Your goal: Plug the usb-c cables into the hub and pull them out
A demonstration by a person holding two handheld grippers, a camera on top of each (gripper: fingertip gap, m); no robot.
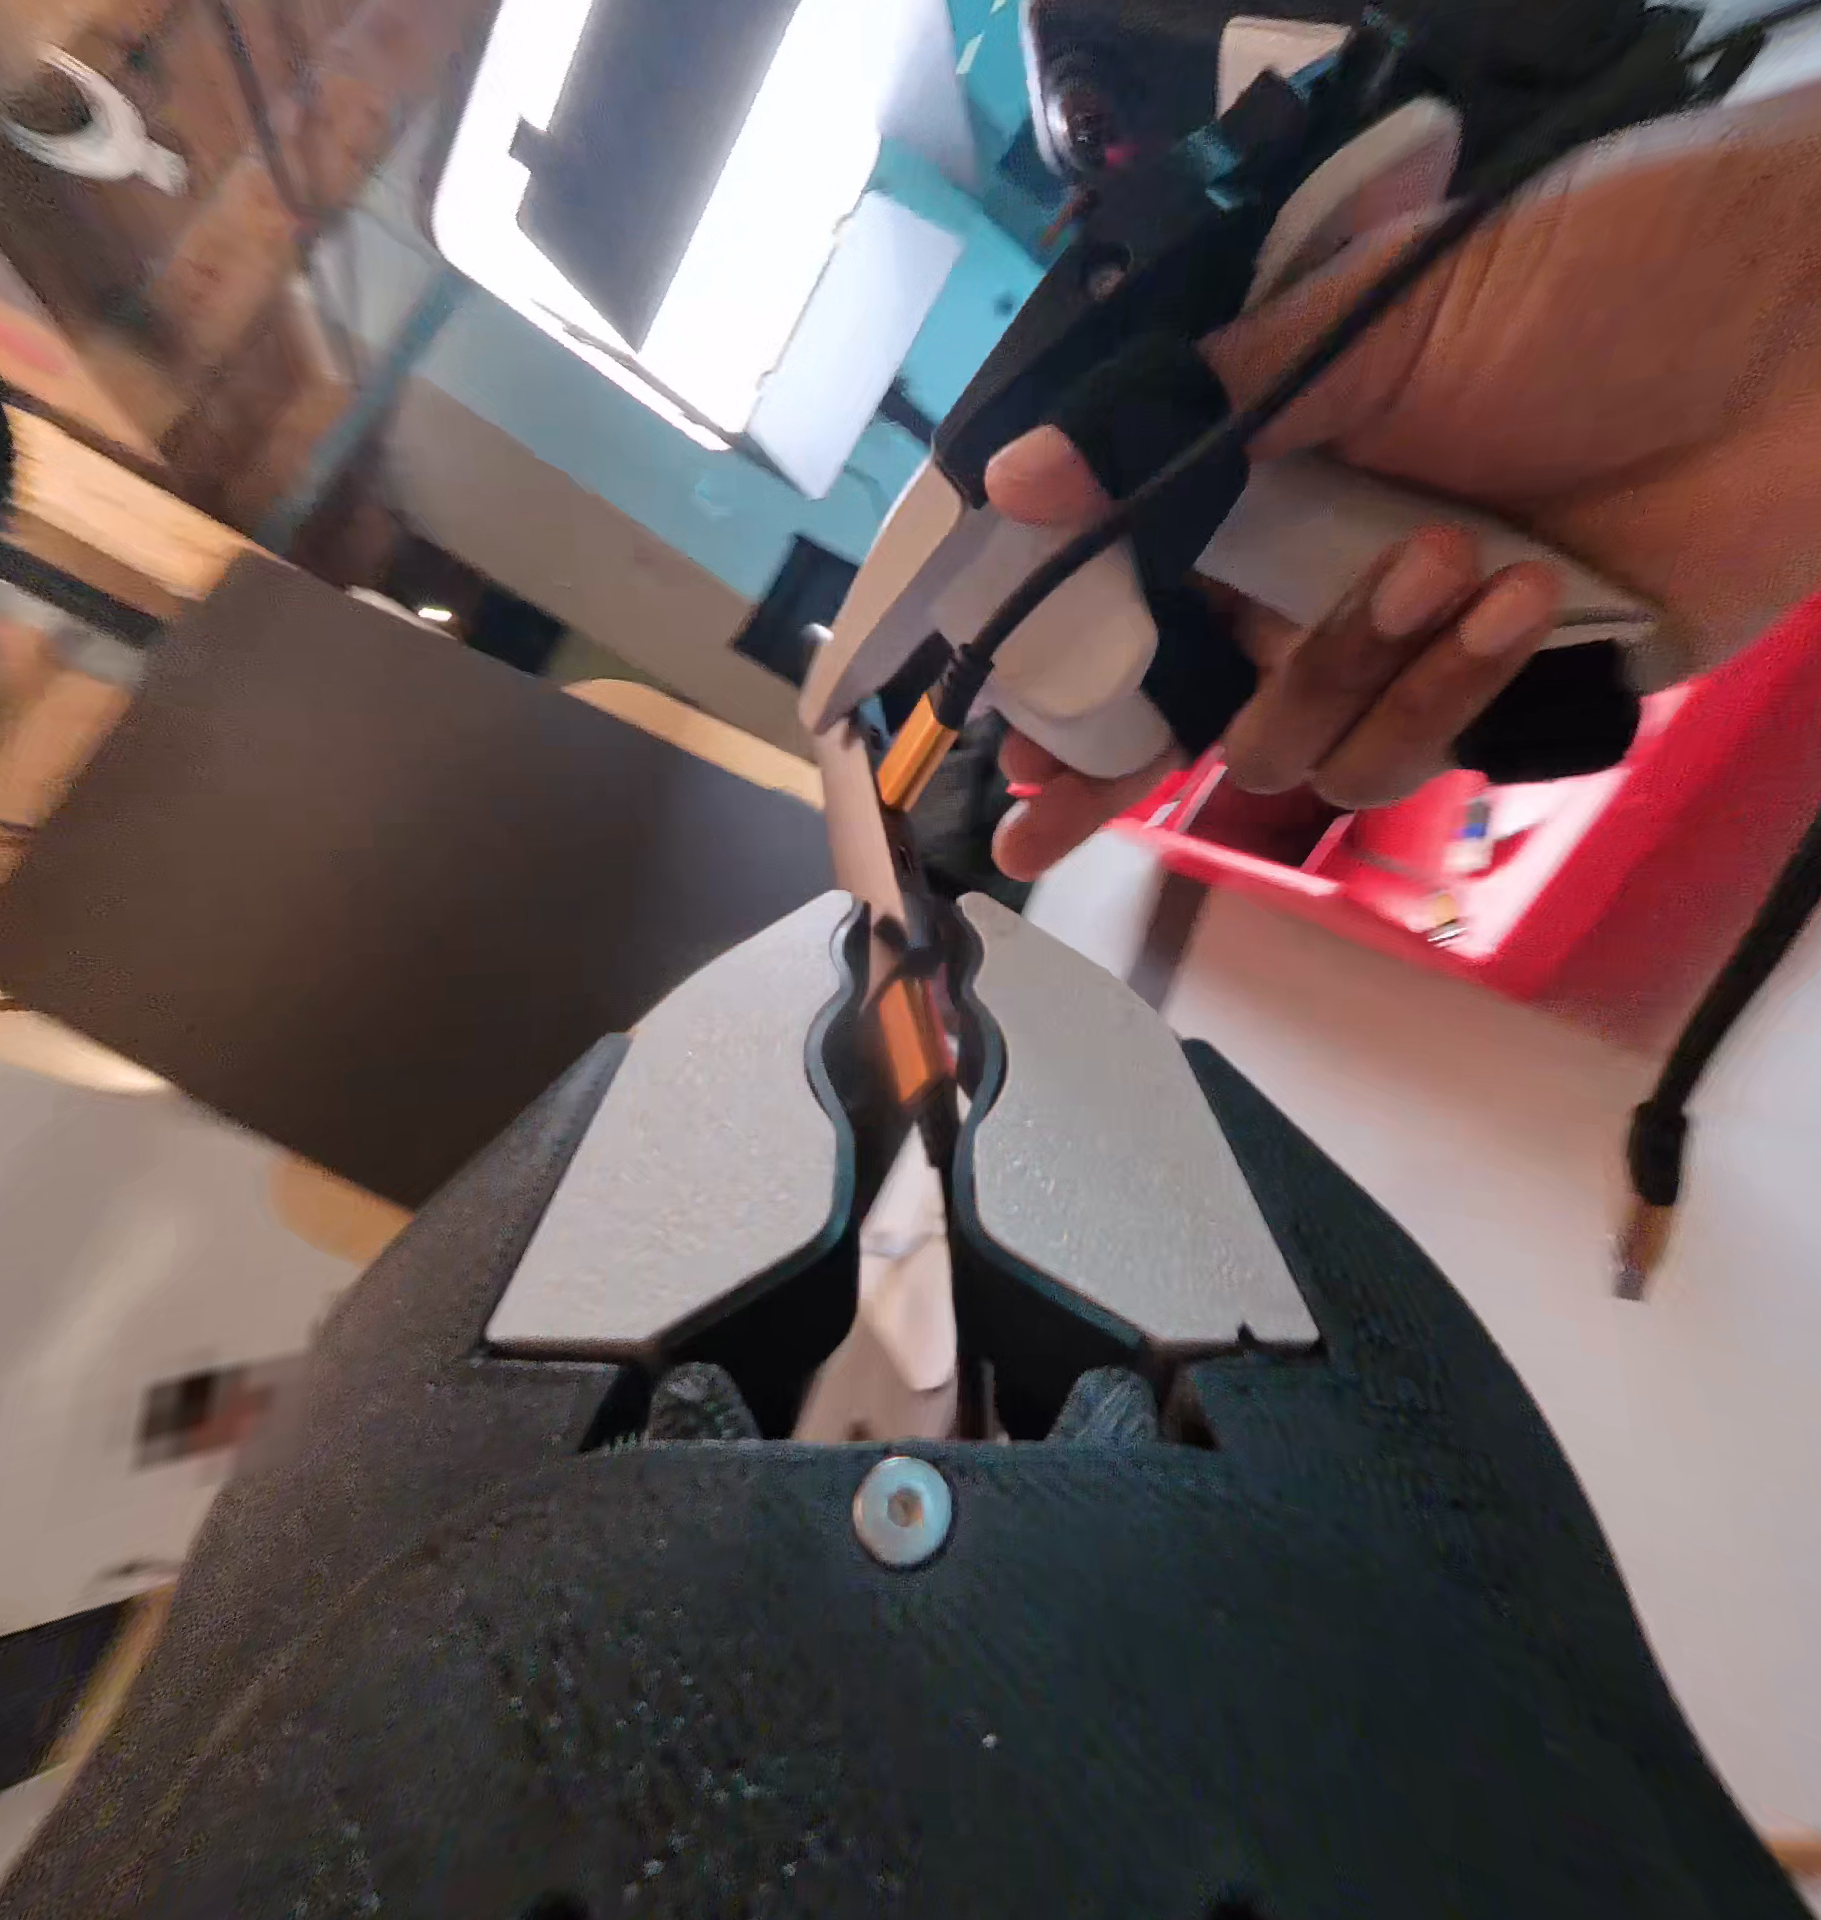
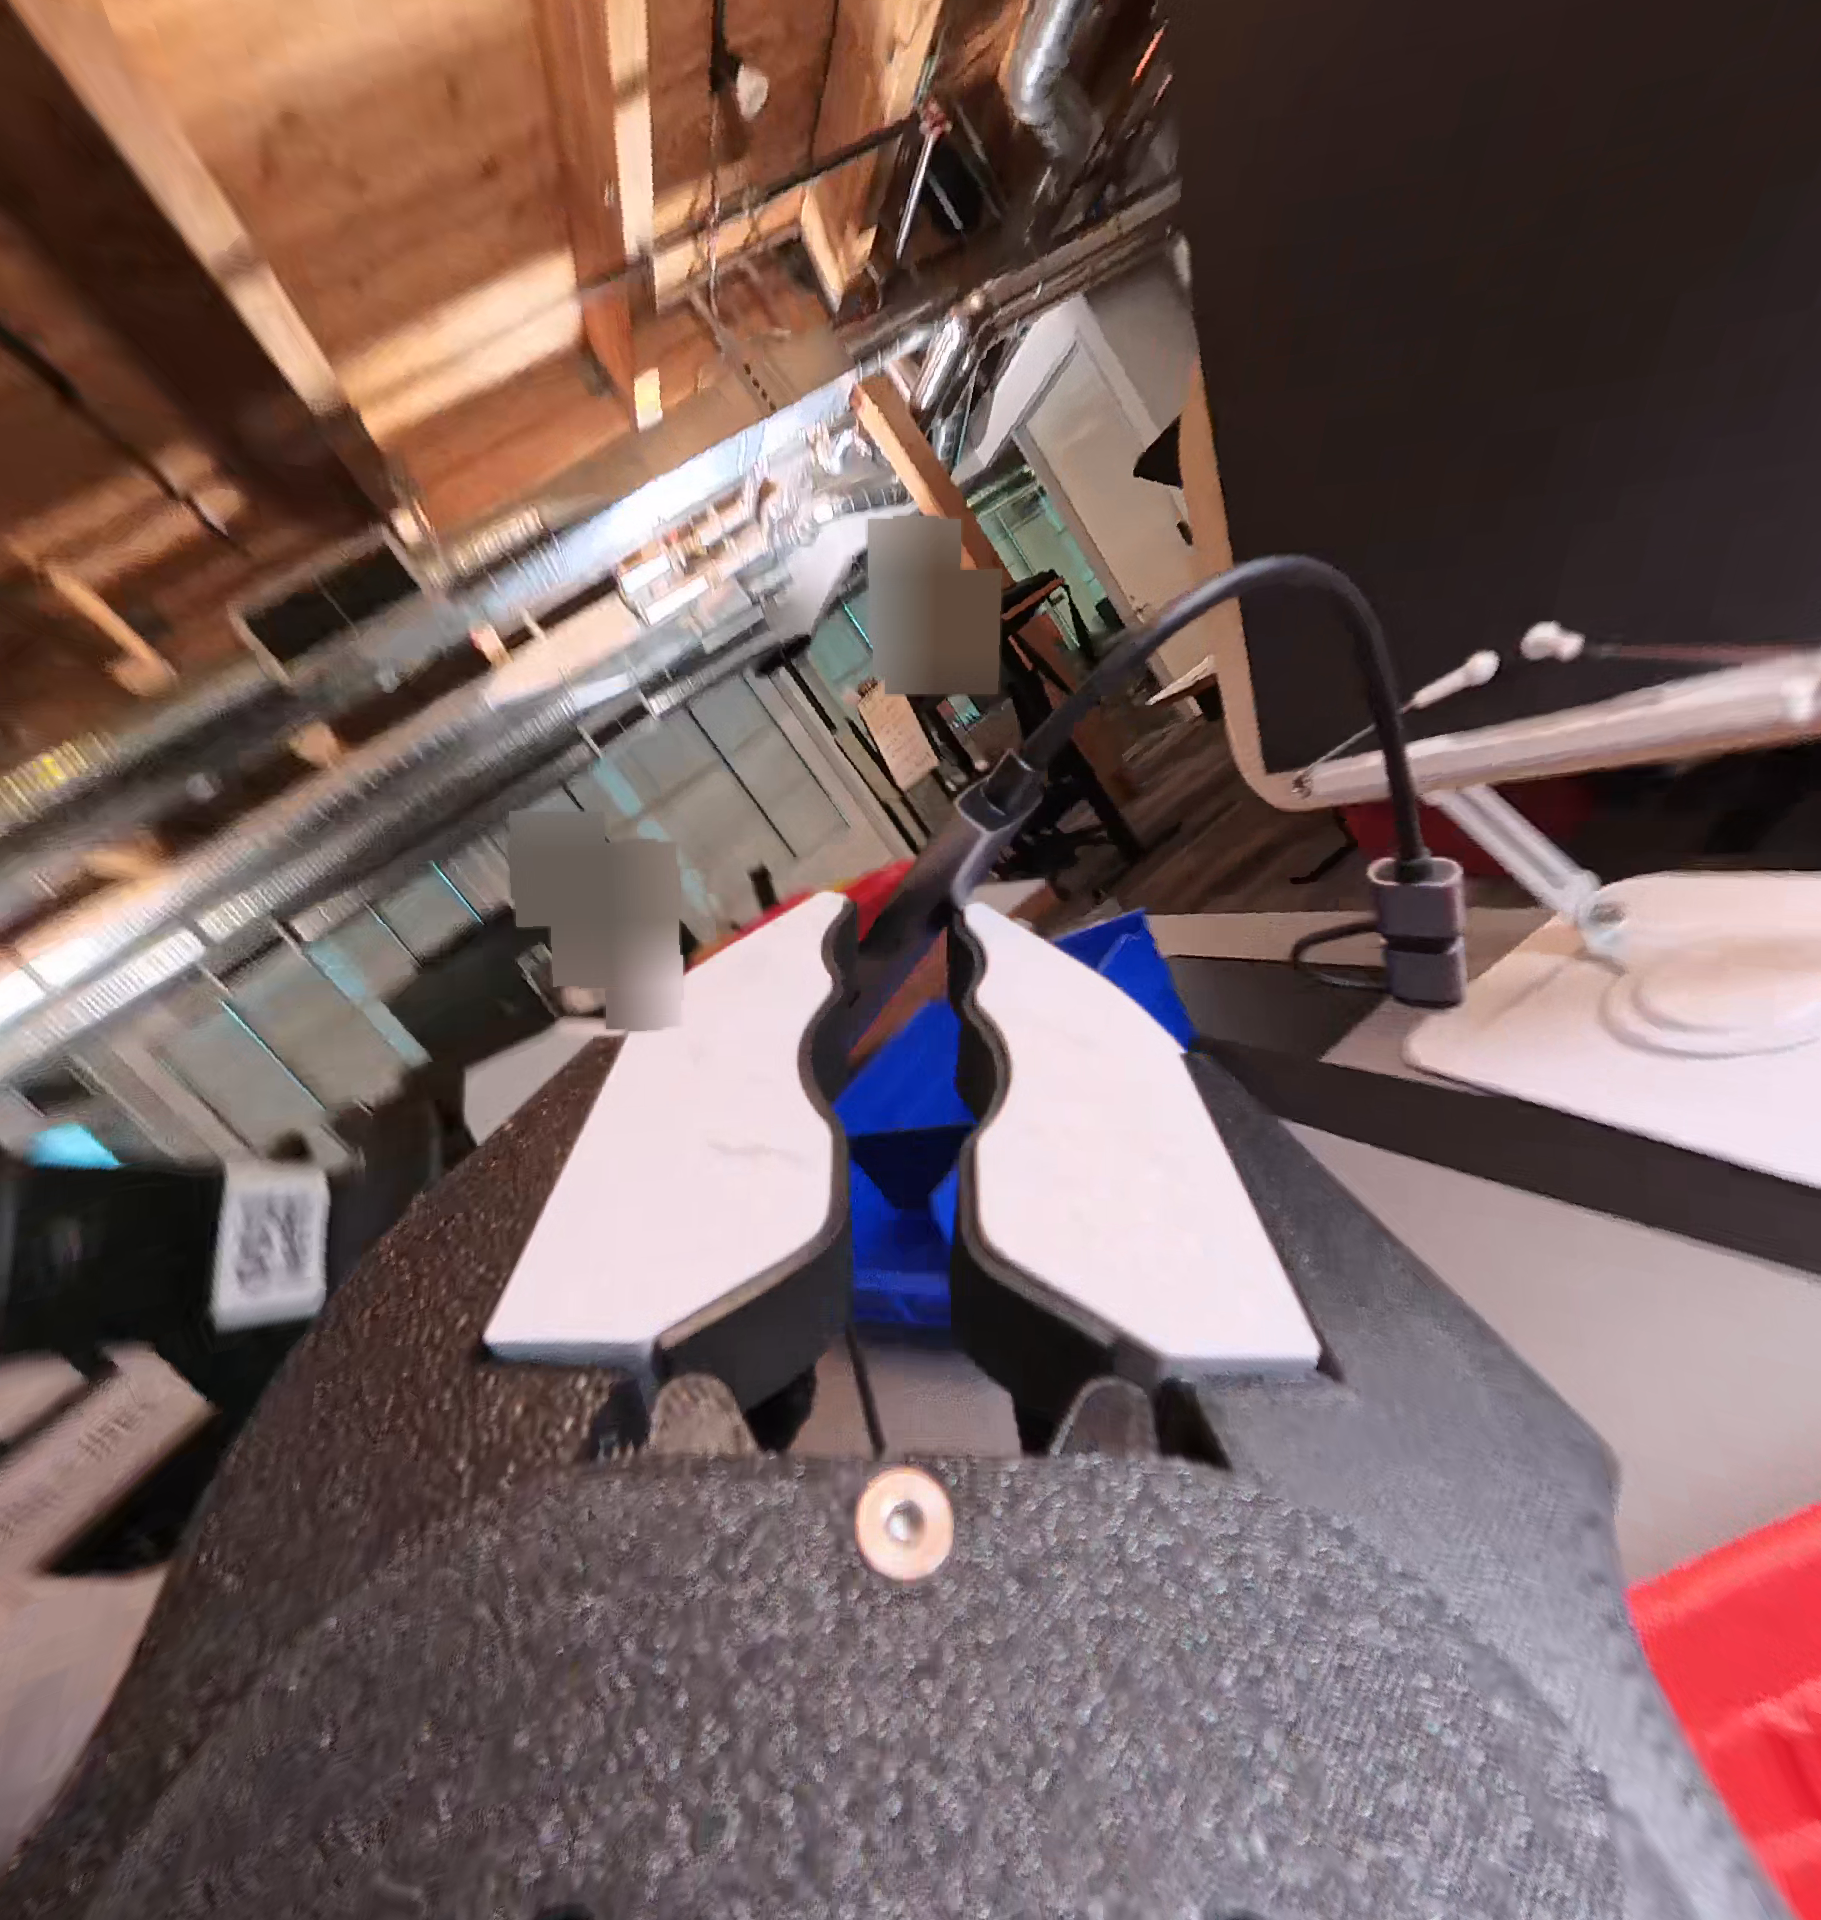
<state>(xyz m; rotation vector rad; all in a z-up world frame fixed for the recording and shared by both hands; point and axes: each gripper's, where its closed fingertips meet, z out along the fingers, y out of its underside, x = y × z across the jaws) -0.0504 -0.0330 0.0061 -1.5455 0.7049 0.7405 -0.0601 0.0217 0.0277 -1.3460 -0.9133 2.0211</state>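
Both grippers clamp the hub, which is lifted off the table with two cables plugged in.

The dark grey hub [image 2: 937,883] is pinched at the tips of the right gripper [image 2: 904,914]; its own lead [image 2: 1332,623] arcs to a grey plug [image 2: 1417,935] right of the hub. The left gripper [image 1: 911,925] is pressed onto the hub's edge [image 1: 911,914], with one orange USB-C plug [image 1: 904,1044] between its fingers. A second orange plug [image 1: 916,750] enters the hub beyond, beside the person's hand [image 1: 1405,582]. A red bin [image 1: 1571,883] sits right of the hub.

Exposed wooden ceiling joists [image 2: 386,343], silver ducting [image 2: 1041,62], white tabletop [image 1: 1405,1195].
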